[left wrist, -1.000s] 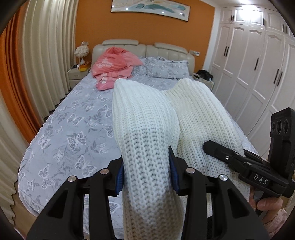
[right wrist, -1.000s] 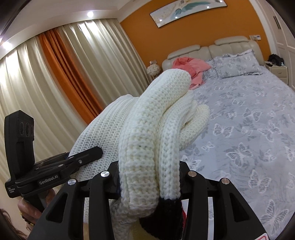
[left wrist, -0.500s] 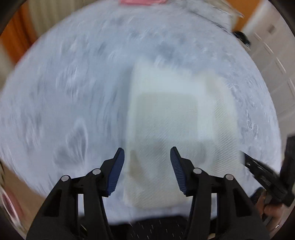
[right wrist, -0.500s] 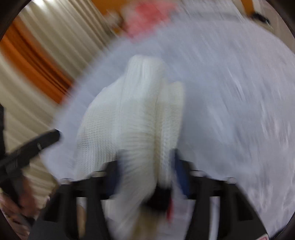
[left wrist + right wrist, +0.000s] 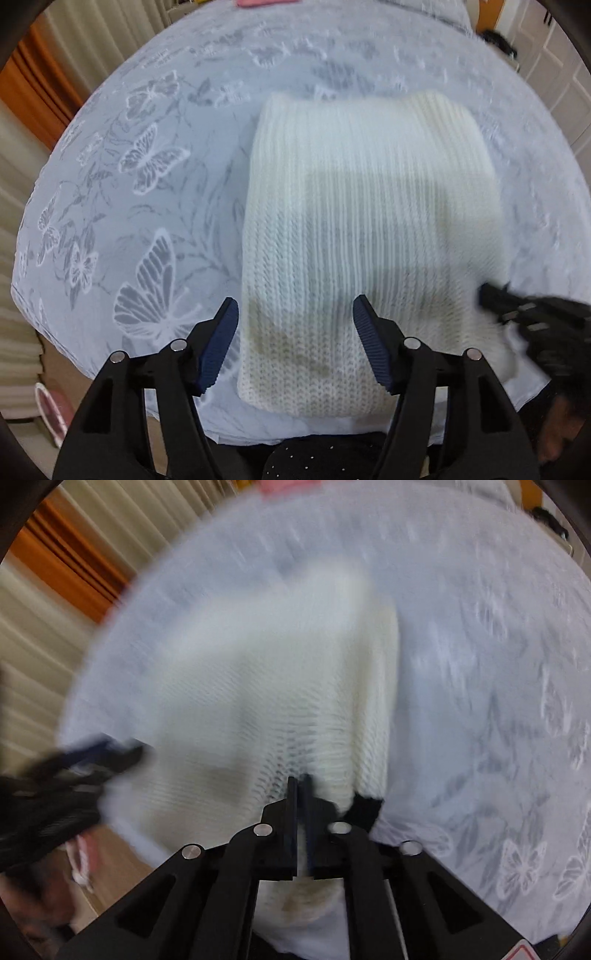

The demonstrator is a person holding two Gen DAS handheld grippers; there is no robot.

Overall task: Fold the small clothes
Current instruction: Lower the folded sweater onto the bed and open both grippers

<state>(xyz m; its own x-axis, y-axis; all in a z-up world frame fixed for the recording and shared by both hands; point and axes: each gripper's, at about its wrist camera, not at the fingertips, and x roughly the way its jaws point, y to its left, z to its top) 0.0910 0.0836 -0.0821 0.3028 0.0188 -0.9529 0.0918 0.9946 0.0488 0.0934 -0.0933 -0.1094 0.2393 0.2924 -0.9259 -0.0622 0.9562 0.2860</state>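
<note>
A white knitted garment (image 5: 365,236) lies folded flat on the bed near its foot edge; it also shows, blurred, in the right wrist view (image 5: 280,686). My left gripper (image 5: 295,343) is open above the garment's near left part, holding nothing. My right gripper (image 5: 300,786) has its jaws nearly together over the garment's near right corner, with a strip of white knit between them. It shows blurred at the right edge of the left wrist view (image 5: 524,314). The left gripper shows blurred at the left of the right wrist view (image 5: 74,768).
The bed carries a grey butterfly-print cover (image 5: 140,192). Curtains (image 5: 74,554) hang to the left. White wardrobe doors (image 5: 561,55) stand at the right. A pink garment (image 5: 266,3) lies far up the bed. The floor (image 5: 118,864) shows below the bed's edge.
Both grippers swung down from holding the garment raised to laying it flat on the bed. My left gripper let go and opened wider. My right gripper closed narrower at the garment's corner.
</note>
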